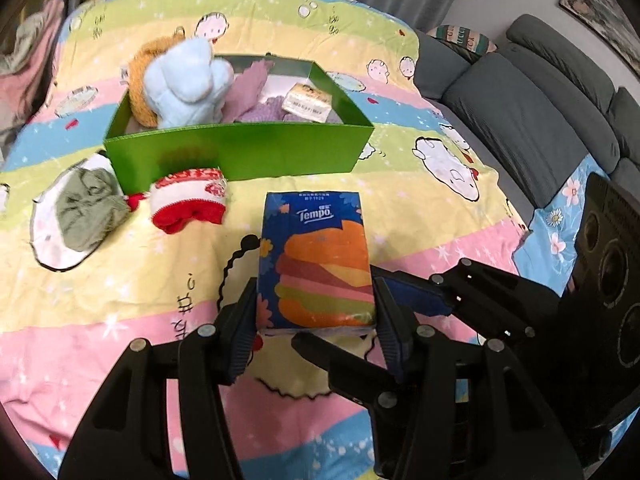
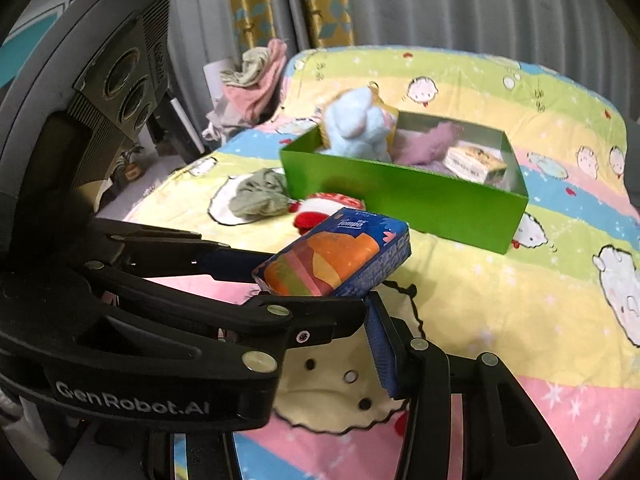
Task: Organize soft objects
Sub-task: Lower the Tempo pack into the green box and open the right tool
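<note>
A blue Tempo tissue pack (image 1: 320, 256) with a burger print hangs above the bedspread. My left gripper (image 1: 316, 284) is shut on its long sides. My right gripper (image 2: 316, 294) comes in from the right, with one pad (image 2: 380, 344) against the pack's (image 2: 336, 260) lower edge. Its other finger is hidden behind the left gripper. Behind the pack stands a green box (image 1: 240, 152) holding a light blue plush (image 1: 184, 84), a brown plush, purple cloth (image 1: 248, 92) and a small packet (image 1: 308, 104). A red and white sock (image 1: 188, 200) and a grey-green cloth (image 1: 86, 208) lie in front of the box's left end.
A cartoon-print bedspread (image 1: 440, 208) in pastel stripes covers the bed. A grey sofa (image 1: 540, 120) stands to its right. A pile of clothes (image 2: 256, 76) sits past the bed's far left corner, in front of curtains.
</note>
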Demonstrator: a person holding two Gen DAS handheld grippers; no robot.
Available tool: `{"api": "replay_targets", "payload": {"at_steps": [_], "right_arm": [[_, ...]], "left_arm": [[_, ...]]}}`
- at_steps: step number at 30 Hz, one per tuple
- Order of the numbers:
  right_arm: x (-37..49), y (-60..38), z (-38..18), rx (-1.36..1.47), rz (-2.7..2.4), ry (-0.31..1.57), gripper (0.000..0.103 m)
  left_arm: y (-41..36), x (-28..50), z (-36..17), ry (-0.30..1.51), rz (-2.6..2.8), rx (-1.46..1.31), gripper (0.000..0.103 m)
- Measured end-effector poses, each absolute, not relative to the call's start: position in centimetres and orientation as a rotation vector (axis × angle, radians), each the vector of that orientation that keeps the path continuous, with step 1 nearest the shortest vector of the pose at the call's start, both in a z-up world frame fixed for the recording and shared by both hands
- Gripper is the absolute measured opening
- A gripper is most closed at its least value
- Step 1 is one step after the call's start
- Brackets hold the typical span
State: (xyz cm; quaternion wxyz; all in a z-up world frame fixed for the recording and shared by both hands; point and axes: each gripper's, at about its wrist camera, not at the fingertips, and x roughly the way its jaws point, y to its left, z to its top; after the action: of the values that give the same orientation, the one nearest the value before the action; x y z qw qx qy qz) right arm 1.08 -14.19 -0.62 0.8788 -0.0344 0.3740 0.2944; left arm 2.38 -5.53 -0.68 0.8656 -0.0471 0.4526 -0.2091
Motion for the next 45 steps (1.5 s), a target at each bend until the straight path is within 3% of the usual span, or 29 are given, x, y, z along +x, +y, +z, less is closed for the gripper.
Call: {"api": "replay_targets", "payload": {"at_steps": [18,35,45], "right_arm": [[-0.9,-13.3,5.0,-0.128,0.601,0.669,0.048],[6.4,-13.7,8.5,-0.136,0.559,0.595,0.048],[12.7,-15.0,6.9,-0.098,0.51,0.627,0.048]], "left_arm": [[-4.3,1.3,4.5,0.803,-0.437,-0.084,0.052],[-5.4,9.0,8.6,0.716,-0.452,-0.048,0.052],[-7.2,15.4,7.4,0.742,-0.469,-0.009,0.052]]}}
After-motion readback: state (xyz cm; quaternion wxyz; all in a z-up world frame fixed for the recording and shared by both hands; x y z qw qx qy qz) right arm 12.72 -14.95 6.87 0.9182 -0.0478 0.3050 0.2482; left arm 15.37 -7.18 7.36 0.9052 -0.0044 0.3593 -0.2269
